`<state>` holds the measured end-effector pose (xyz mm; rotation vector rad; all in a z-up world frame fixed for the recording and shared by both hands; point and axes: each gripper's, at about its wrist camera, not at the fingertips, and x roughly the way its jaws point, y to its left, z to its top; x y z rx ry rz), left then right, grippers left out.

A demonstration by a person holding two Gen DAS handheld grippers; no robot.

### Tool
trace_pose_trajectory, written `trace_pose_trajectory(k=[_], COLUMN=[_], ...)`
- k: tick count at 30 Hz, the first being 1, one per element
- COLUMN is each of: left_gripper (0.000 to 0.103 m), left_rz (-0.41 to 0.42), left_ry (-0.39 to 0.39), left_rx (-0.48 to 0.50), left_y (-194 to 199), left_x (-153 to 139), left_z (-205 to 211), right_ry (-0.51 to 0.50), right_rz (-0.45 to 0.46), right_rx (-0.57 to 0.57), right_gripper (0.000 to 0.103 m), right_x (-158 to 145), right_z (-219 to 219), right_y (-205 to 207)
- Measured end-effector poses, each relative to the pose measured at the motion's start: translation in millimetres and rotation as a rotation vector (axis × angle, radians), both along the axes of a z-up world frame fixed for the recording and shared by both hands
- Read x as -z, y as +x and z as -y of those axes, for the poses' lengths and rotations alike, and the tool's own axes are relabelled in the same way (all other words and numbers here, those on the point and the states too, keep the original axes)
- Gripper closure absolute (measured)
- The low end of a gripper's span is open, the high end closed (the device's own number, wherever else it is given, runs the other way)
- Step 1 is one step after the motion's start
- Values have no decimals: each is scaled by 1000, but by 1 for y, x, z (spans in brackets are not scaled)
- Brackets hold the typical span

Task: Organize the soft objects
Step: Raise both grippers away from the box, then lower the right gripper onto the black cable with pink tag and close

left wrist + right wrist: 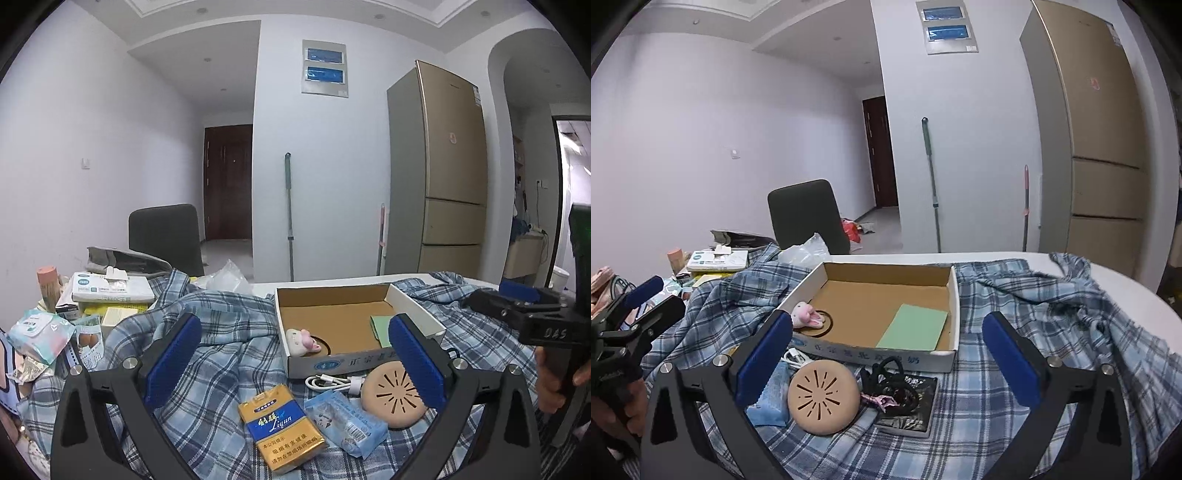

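A blue plaid shirt (221, 332) lies crumpled over the table, around and under an open cardboard box (886, 356). Inside the box are a small pink plush toy (807, 314) and a green sheet (912, 328). My left gripper (295, 363) stands open above the shirt, with a yellow cigarette pack (280, 428) and a blue tissue pack (345, 421) below its fingers. My right gripper (886, 363) is open too, low over a tan round disc (823, 402) and a black cord (894, 384) on a dark packet. Neither holds anything.
A white cable (332, 382) lies by the box front. At the left are a tissue box (110, 288), wet wipes (40, 332) and snack packets. A dark chair (807, 218) stands behind the table, with a fridge (450, 170) and a mop (289, 214) by the wall.
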<state>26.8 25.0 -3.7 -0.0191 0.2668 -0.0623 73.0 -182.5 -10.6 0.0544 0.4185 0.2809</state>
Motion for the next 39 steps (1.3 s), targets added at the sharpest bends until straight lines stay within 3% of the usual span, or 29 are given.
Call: trace_pose_trajectory(k=[8,12,16,23,27,36,39], left_gripper=[0,0,0,0,0,0,0], left_rz=[-15,-18,-43,-53,-47,-54,-61], left_ry=[-23,-33,-46,-63,-58,-57,-59], left_rx=[-3,-1,14,5,3,-5,-12], left_y=[3,4,9,10,8,10,11], left_x=[0,0,3,5,4,4,4], left_z=[-4,-6,-8,-12,-12,-13,-14], right_ry=[-31,-77,-62,-125,-165,-205,-187], right_rz=[-10,-58,-100,-223,-294,-376,-381], right_rx=[22,17,-20,-47,-42,-64,-79], right_gripper=[0,1,15,34,58,67,83], right_x=[7,13,18,40,53,69,69], right_z=[-3,-8,-7,-19,-24,-30,-30], right_y=[2,8,13,33,43,53,53])
